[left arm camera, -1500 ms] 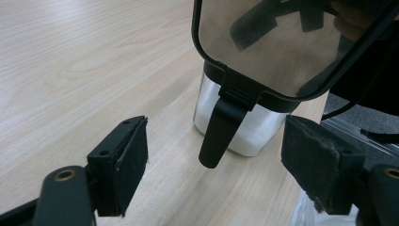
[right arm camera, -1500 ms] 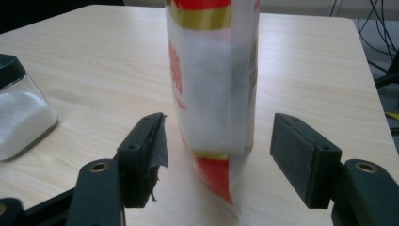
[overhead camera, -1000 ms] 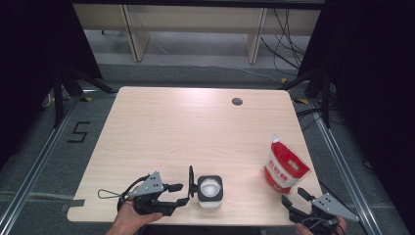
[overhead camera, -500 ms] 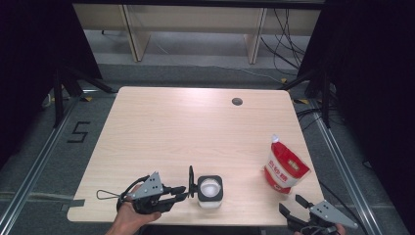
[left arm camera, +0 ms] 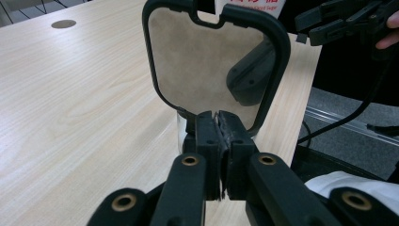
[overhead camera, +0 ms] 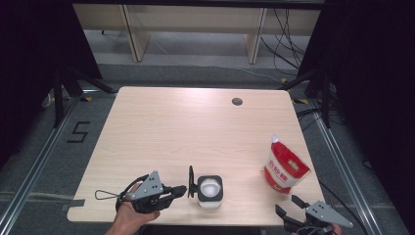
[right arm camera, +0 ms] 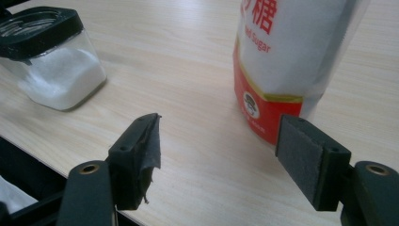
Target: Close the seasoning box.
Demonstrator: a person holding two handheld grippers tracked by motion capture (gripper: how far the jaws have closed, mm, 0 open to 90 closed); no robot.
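Observation:
A small clear jar [overhead camera: 210,192] with a black rim and white grains inside stands near the table's front edge. Its black-framed flip lid [overhead camera: 191,180] stands upright on the jar's left side. My left gripper [overhead camera: 182,188] has just been closing and is now shut on the lid's lower edge [left arm camera: 202,56]; in the left gripper view the pads meet on it [left arm camera: 219,125]. A red and white sugar bag [overhead camera: 285,167] stands upright at the right. My right gripper [overhead camera: 288,209] is open in front of the bag [right arm camera: 287,52], with nothing between its fingers [right arm camera: 219,150]; the jar [right arm camera: 51,61] lies to its left.
The light wooden table [overhead camera: 195,127] has a round cable hole [overhead camera: 237,102] at the back right. Black stands and cables lie on the floor around it. The right gripper [left arm camera: 329,21] appears beyond the lid in the left gripper view.
The left gripper's jaws have closed onto the upright lid of the jar. The right gripper has shifted slightly toward the table's front edge and stays open.

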